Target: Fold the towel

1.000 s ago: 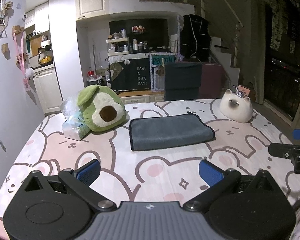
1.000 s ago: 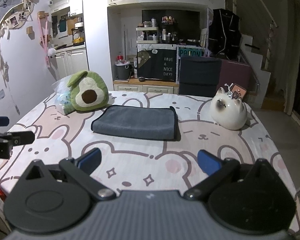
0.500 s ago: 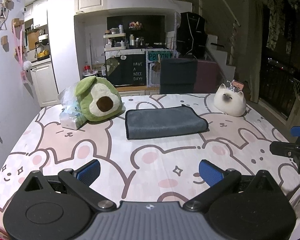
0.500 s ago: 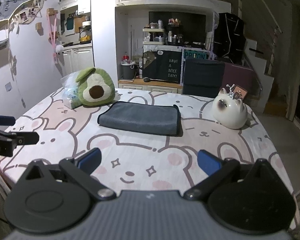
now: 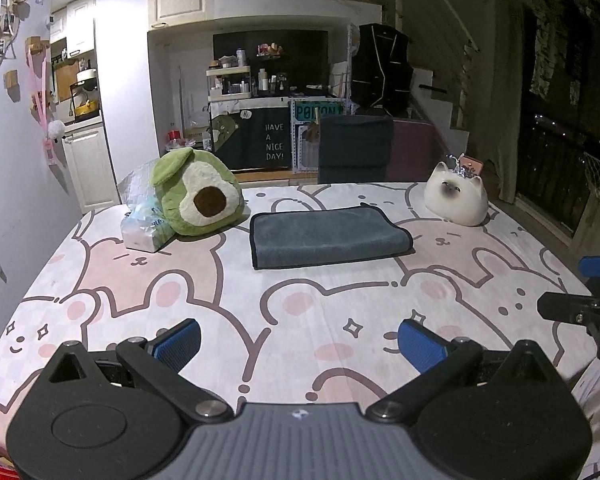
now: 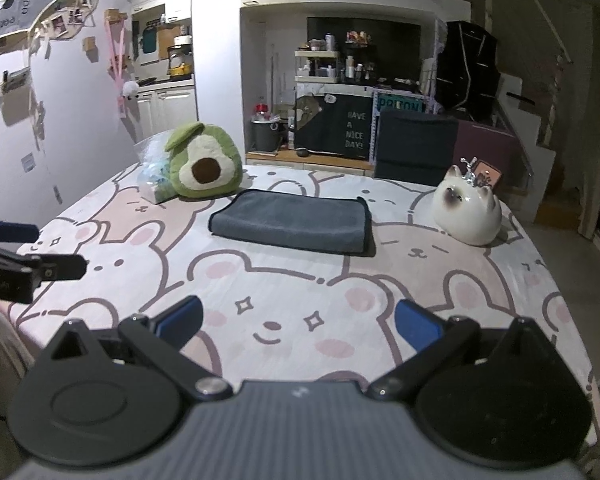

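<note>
A dark grey towel [image 5: 328,237] lies folded into a flat rectangle on the bunny-print table [image 5: 220,300], toward the far middle; it also shows in the right wrist view [image 6: 294,222]. My left gripper [image 5: 299,344] is open and empty, over the near table edge, well short of the towel. My right gripper [image 6: 298,320] is open and empty, also near the front edge. The right gripper shows at the right edge of the left wrist view [image 5: 588,292], and the left gripper at the left edge of the right wrist view [image 6: 24,252].
A green avocado plush [image 5: 198,198] and a plastic bag [image 5: 144,224] sit left of the towel. A white cat-shaped ceramic [image 5: 456,198] sits to its right. A dark chair [image 5: 356,148] stands behind the table; a wall [image 5: 16,184] is at the left.
Both grippers have drawn back from the towel toward the near table edge and stayed open. The towel has not moved.
</note>
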A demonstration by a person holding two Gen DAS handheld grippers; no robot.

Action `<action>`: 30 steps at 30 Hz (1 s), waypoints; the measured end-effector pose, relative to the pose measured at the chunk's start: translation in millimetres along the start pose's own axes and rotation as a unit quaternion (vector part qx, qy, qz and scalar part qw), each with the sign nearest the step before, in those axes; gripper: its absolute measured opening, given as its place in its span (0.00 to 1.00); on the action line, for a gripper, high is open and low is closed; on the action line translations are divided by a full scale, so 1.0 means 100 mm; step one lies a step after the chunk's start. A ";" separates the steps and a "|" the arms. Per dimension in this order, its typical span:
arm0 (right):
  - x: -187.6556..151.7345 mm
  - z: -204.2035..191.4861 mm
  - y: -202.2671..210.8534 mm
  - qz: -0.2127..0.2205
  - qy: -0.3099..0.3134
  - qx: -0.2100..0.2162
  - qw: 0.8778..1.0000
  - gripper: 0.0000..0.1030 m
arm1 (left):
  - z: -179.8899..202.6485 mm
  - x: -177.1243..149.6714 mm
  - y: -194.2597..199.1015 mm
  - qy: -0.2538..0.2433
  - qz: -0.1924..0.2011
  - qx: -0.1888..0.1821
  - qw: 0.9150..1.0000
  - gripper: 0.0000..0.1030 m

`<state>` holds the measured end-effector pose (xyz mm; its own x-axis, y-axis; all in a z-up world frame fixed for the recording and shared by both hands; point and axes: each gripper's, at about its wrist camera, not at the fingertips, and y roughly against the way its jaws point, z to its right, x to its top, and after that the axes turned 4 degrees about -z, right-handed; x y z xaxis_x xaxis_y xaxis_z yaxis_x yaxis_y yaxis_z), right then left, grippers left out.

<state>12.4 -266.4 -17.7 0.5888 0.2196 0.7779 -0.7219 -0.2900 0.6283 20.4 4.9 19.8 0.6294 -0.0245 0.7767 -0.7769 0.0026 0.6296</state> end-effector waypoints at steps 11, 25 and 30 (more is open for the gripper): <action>-0.02 0.03 0.01 0.005 -0.006 0.000 1.000 1.00 | 0.02 -0.06 0.05 -0.004 0.002 -0.008 1.000 1.00; -0.05 0.02 0.01 0.006 -0.009 0.000 1.000 1.00 | 0.01 -0.06 0.06 -0.002 0.003 -0.010 1.000 1.00; -0.05 0.02 0.01 0.006 -0.009 -0.001 1.000 1.00 | 0.01 -0.06 0.05 -0.003 0.003 -0.009 1.000 1.00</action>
<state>9.8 -269.4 -21.3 0.5870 0.1994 0.7847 -0.7290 -0.2914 0.6194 12.5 4.1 18.7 0.6250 -0.0307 0.7800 -0.7798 0.0209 0.6257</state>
